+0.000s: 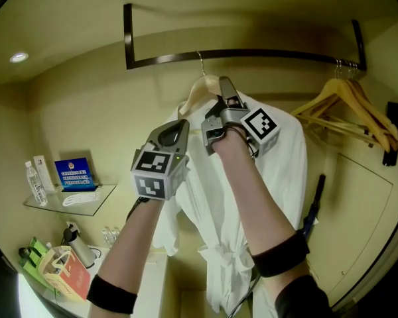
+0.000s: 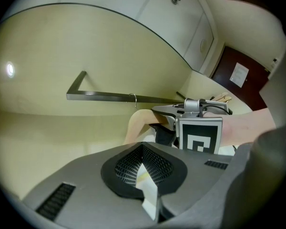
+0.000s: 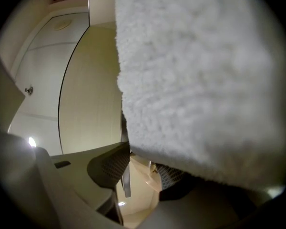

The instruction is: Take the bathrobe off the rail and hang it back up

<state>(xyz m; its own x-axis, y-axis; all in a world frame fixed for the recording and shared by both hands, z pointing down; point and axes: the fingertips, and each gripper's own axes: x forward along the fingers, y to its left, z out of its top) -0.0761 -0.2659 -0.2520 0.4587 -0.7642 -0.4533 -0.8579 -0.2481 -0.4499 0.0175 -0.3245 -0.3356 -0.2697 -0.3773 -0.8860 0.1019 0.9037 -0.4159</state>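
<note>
A white bathrobe (image 1: pixel 278 171) hangs on a wooden hanger (image 1: pixel 200 88) whose hook is over the dark rail (image 1: pixel 252 53). My right gripper (image 1: pixel 223 85) points steeply up at the robe's collar. In the right gripper view (image 3: pixel 140 168) its jaws are closed on the hanger's pale wood (image 3: pixel 144 173), and white terry cloth (image 3: pixel 195 80) fills the upper right. My left gripper (image 1: pixel 182 124) is shut, just left of the robe's shoulder. The left gripper view (image 2: pixel 144 149) shows its closed jaws, with the rail (image 2: pixel 109 97), the hanger's shoulder (image 2: pixel 138 123) and the right gripper (image 2: pixel 167 110) beyond them.
Several spare wooden hangers (image 1: pixel 351 108) hang at the rail's right end. A glass shelf (image 1: pixel 93 207) at the left carries a water bottle (image 1: pixel 36 184) and a blue box (image 1: pixel 75 173). A kettle (image 1: pixel 79 244) and a bag (image 1: pixel 66 273) sit below. A black umbrella (image 1: pixel 315 204) hangs beside the robe.
</note>
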